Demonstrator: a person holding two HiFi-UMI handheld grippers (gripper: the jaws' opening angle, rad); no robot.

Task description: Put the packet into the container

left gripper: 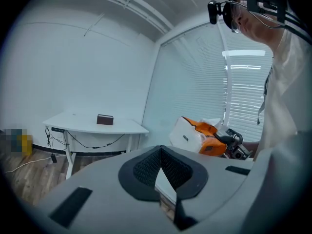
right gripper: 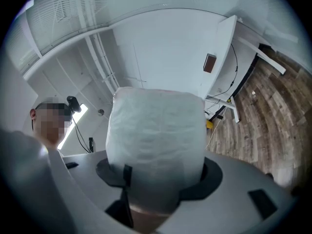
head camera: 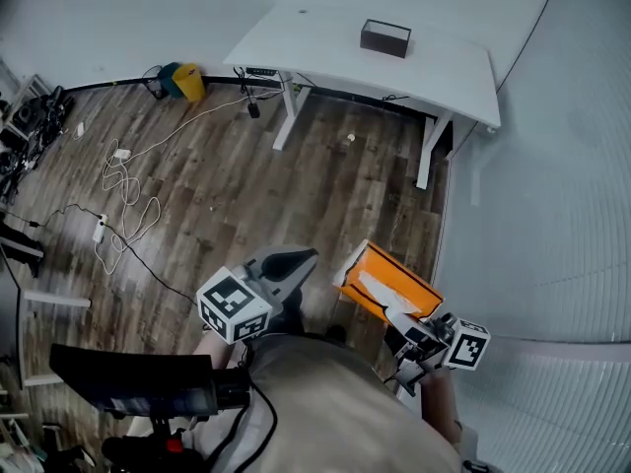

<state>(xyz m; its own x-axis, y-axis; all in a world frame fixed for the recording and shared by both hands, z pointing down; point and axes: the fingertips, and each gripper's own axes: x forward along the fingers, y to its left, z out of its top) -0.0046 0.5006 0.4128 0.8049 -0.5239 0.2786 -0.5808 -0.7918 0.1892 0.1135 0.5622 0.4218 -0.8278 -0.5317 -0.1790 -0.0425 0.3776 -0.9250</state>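
Right gripper (head camera: 406, 321) is clamped on the packet (head camera: 385, 282) and holds it out front, well apart from the container (head camera: 385, 37) on the far table (head camera: 296, 37). Left gripper (head camera: 292, 261) is closed on nothing — judged idle, since one grip suffices.

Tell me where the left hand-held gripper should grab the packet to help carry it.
Grab the free end of the packet, which sticks out away from the right hand-held gripper clamping its near end. Bring the left hand-held gripper, shut and empty, in from its own side, open it, and close across the pack as the right one does. The pack looks soft, so squeeze lightly.
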